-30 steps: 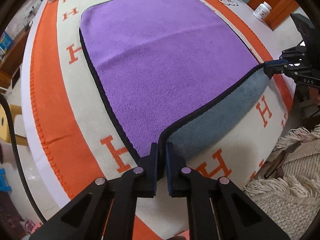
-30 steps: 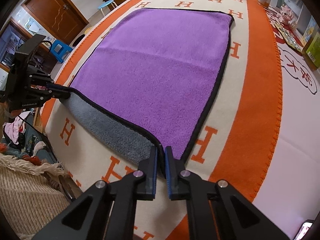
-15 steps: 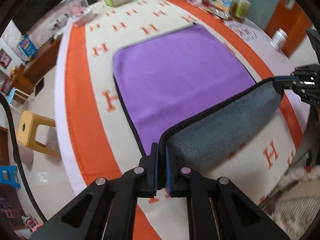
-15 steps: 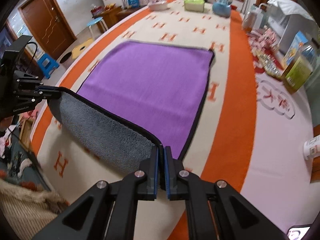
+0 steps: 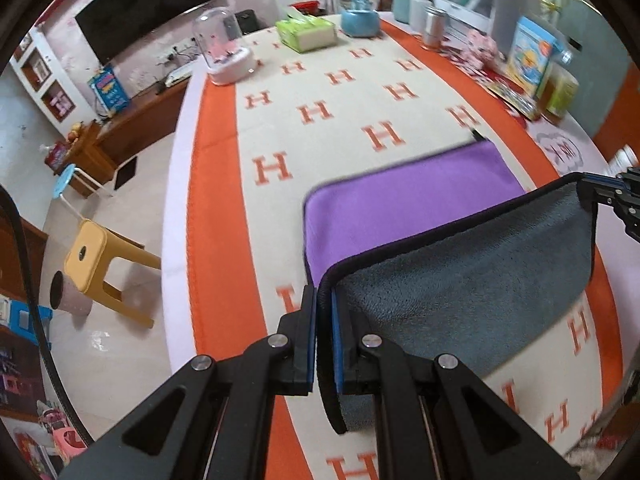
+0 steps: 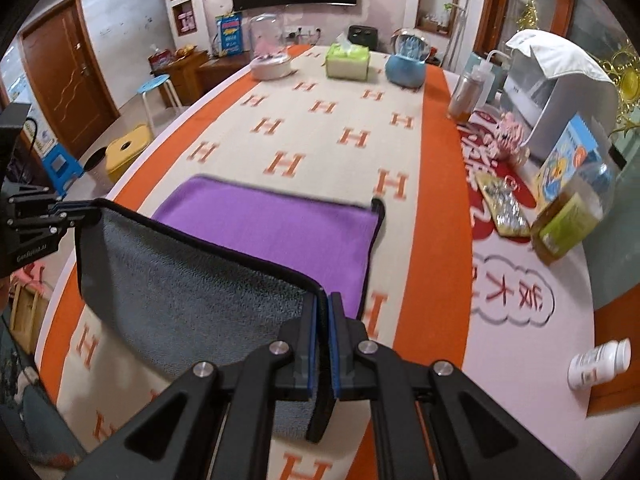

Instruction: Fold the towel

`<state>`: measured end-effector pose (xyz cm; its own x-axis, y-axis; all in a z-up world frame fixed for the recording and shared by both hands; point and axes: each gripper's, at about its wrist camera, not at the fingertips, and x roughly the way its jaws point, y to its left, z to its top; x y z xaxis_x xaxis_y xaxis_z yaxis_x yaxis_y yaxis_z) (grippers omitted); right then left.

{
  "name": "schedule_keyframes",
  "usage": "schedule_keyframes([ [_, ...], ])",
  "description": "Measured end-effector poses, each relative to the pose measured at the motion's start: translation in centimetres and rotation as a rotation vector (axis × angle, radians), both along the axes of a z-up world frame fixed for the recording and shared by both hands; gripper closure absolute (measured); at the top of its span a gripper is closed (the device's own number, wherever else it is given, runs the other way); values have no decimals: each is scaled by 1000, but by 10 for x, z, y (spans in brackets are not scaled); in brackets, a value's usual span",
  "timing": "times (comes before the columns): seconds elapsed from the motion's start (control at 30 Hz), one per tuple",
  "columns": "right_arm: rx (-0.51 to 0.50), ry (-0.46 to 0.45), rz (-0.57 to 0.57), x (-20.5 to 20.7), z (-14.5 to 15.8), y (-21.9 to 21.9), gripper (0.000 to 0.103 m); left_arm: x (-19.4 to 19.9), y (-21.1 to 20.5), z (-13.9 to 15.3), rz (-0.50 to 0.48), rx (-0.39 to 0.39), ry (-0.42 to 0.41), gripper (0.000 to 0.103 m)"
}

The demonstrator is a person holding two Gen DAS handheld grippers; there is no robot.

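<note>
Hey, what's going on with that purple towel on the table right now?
A person is folding it with two handheld grippers. The left gripper and right gripper each pinch a near corner of the purple-and-grey microfibre towel, holding that edge raised, grey underside showing. The far part lies on the orange-and-cream tablecloth.

1. Beyond the towel [image 6: 272, 232], the middle of the table [image 6: 320, 136] lies open.
2. The far end is blocked by a tissue box [image 6: 347, 62], a blue globe [image 6: 406, 66] and a glass dome [image 6: 270, 58].
3. Bottles [image 6: 572, 216] and boxes [image 6: 572, 156] crowd the right edge.
</note>
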<state>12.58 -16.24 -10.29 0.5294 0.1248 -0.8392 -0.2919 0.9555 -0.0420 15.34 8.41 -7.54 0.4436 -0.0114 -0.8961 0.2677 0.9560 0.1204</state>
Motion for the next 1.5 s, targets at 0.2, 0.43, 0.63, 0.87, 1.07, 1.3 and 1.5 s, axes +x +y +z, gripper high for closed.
schedule_keyframes([
  [0.2, -14, -18, -39, 41, -2, 3, 98, 45, -5, -2, 42, 27, -34, 98],
  [0.43, -41, 11, -77, 78, -22, 4, 98, 85, -14, -26, 69, 65, -17, 98],
  [0.63, -51, 42, -103, 97, -41, 5, 98, 102, -19, -48, 76, 101, 1, 98],
  [0.87, -81, 54, -111, 108, -53, 10, 98, 112, -23, -66, 84, 140, 15, 96],
  [1.07, -123, 62, -123, 114, -63, 15, 97, 116, -24, -73, 117, 157, 15, 92],
  [1.3, -100, 101, -177, 114, -67, 8, 76, 116, -24, -77, 152, 173, 4, 49],
  [1.5, -72, 95, -196, 105, -60, 2, 71, 110, -22, -69, 175, 177, -20, 35],
])
